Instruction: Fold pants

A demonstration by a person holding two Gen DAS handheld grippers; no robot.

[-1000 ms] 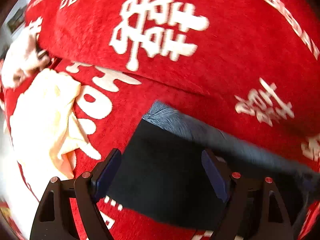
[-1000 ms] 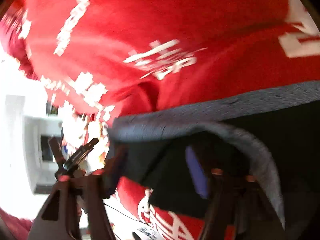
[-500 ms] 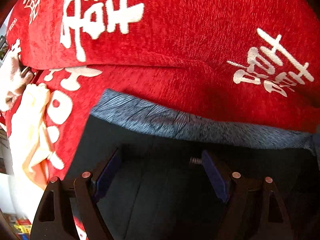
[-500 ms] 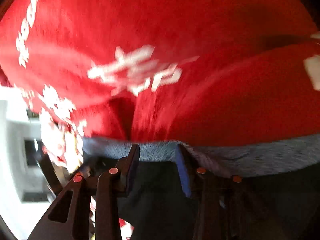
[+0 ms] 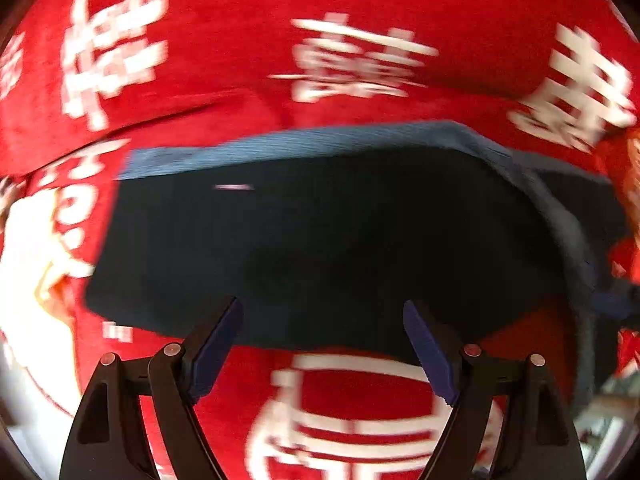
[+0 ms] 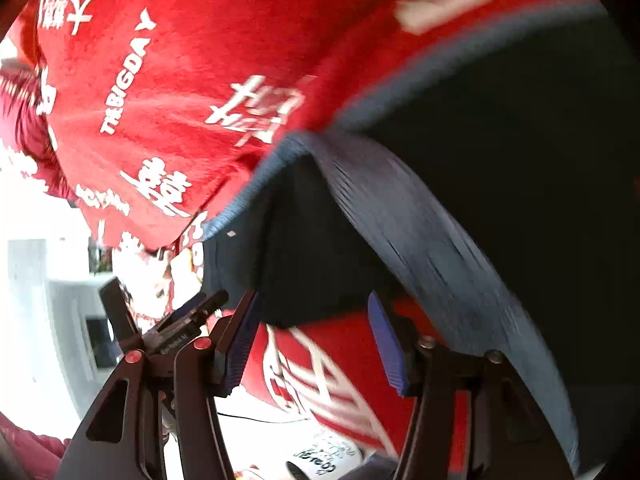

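Dark navy pants [image 5: 320, 240] with grey-blue ribbed waistband lie on red blanket with white lettering [image 5: 248, 8].
Left gripper [image 5: 322, 338] jaws apart, empty, at near hem; right gripper [image 6: 312, 336] jaws opening, nothing pinched.
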